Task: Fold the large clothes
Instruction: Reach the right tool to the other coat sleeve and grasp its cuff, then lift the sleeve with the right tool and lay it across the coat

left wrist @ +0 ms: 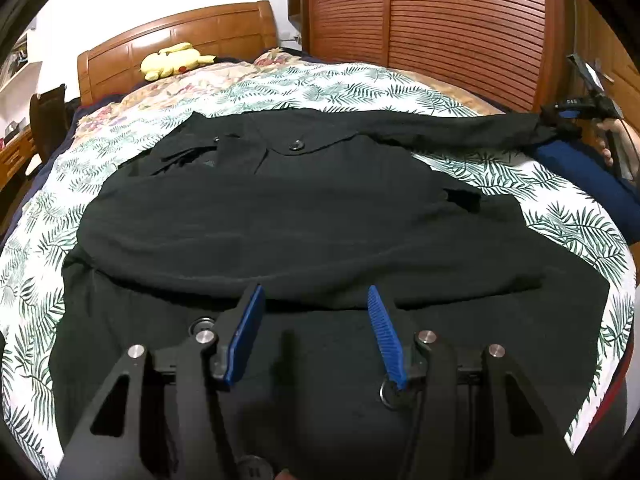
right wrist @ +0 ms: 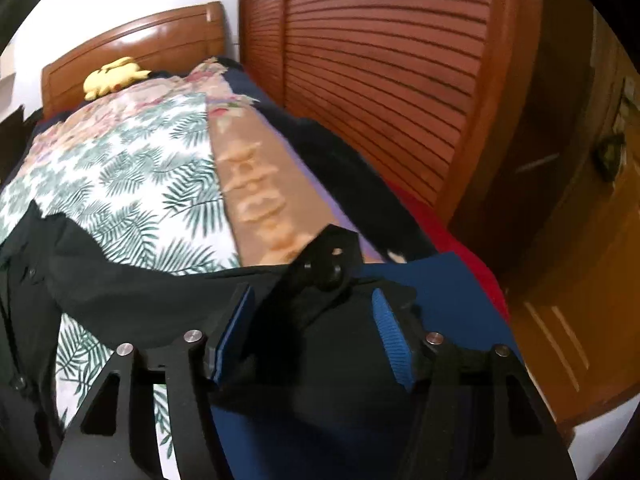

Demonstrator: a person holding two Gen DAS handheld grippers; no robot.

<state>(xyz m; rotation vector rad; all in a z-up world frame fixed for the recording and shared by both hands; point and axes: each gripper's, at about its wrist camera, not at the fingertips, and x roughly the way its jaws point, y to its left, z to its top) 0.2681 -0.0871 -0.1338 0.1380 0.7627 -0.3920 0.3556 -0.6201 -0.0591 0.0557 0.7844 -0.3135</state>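
A large black coat [left wrist: 304, 216] lies spread on the bed, its left side folded across the body and one sleeve [left wrist: 460, 132] stretched out to the right. My left gripper [left wrist: 316, 296] is open and empty, just above the coat's lower part. My right gripper [right wrist: 314, 300] is open with the black sleeve cuff [right wrist: 312, 276] and its strap tab lying between the blue pads. It also shows in the left wrist view [left wrist: 568, 114] at the sleeve's end.
The bed has a palm-leaf sheet [left wrist: 280, 84] and a wooden headboard [left wrist: 180, 40] with a yellow plush toy [left wrist: 172, 60]. A slatted wooden wardrobe [left wrist: 440, 20] stands close on the right. A blue cloth [right wrist: 420, 268] and a red cloth [right wrist: 448, 232] lie at the bed's right edge.
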